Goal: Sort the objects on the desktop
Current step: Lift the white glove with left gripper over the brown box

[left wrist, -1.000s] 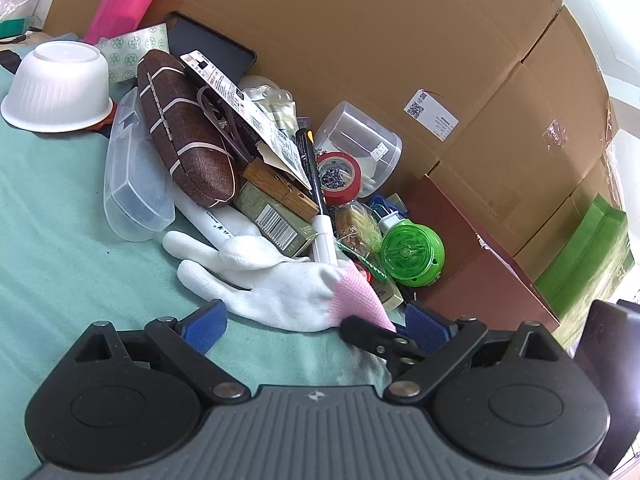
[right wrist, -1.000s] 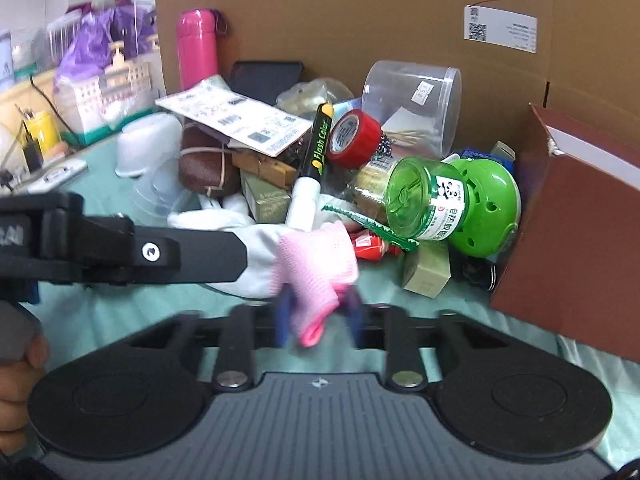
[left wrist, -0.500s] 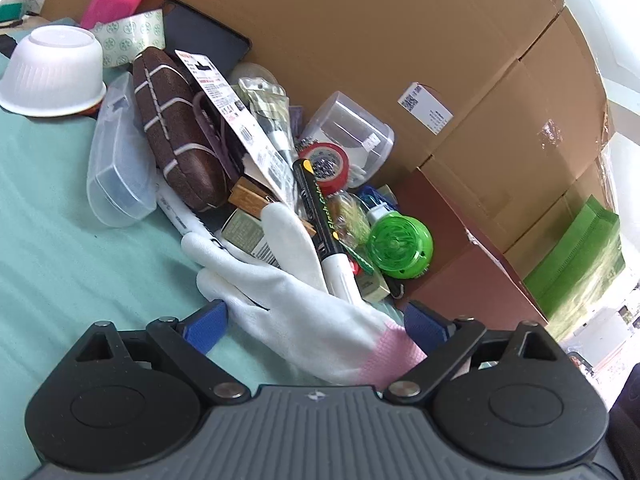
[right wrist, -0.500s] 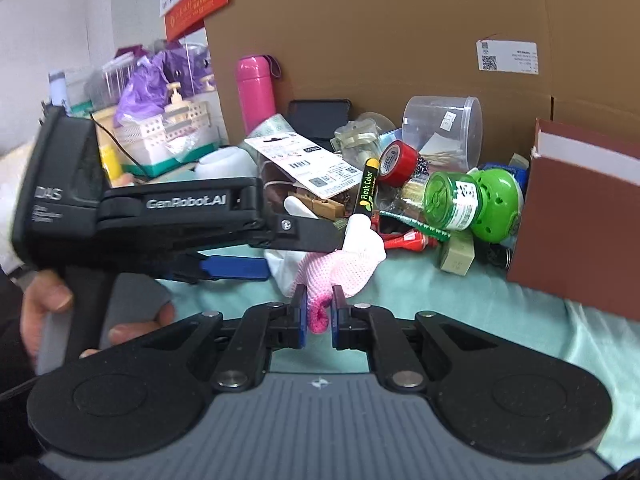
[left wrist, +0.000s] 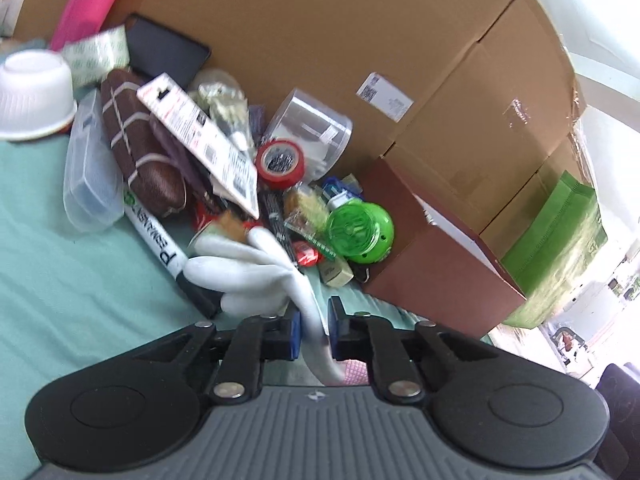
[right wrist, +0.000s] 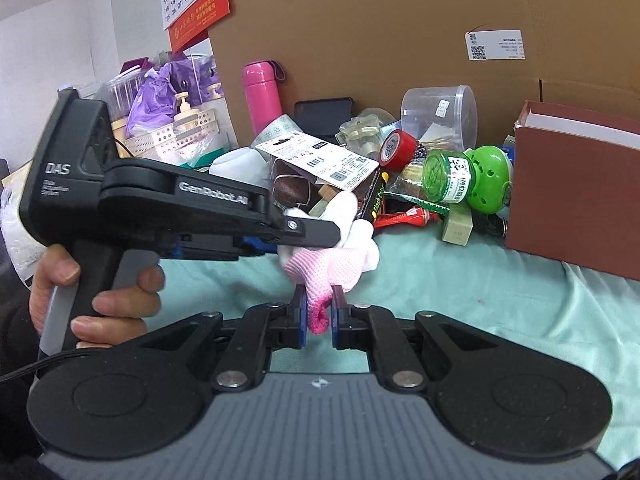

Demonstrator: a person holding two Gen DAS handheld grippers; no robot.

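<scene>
Half a second ago the left gripper [left wrist: 313, 332] hung open around the glove [left wrist: 256, 264]; its jaws have since closed on the white part of it, just above the pink cuff. The right gripper [right wrist: 319, 316] still pinches the cuff, jaws narrow with the pink knit between the blue pads [right wrist: 301, 320]. So the glove is now held at two places, stretched between the tools, its fingers lifted free of the pile and curling over a black-and-white marker [left wrist: 168, 256].

In the right wrist view the left gripper crosses from the left, the person's hand [right wrist: 92, 296] around its grip, its tip laid over the glove body [right wrist: 352, 220]. The cuff hangs down into the right jaws above the green cloth of the surface [right wrist: 500, 288].

Behind lies the heap to be sorted: a red tape roll [left wrist: 280, 162], a green round jar [left wrist: 358, 232], a brown pouch [left wrist: 138, 148], a clear case [left wrist: 90, 176], a white bowl [left wrist: 34, 96], a brown box [left wrist: 432, 252] and a cardboard wall [left wrist: 360, 40].

With both ends gripped, the glove looks ready to be carried clear as one item, or handed over to a single tool. The likely risk is the loose fingers dragging the marker or nearby bits along.
</scene>
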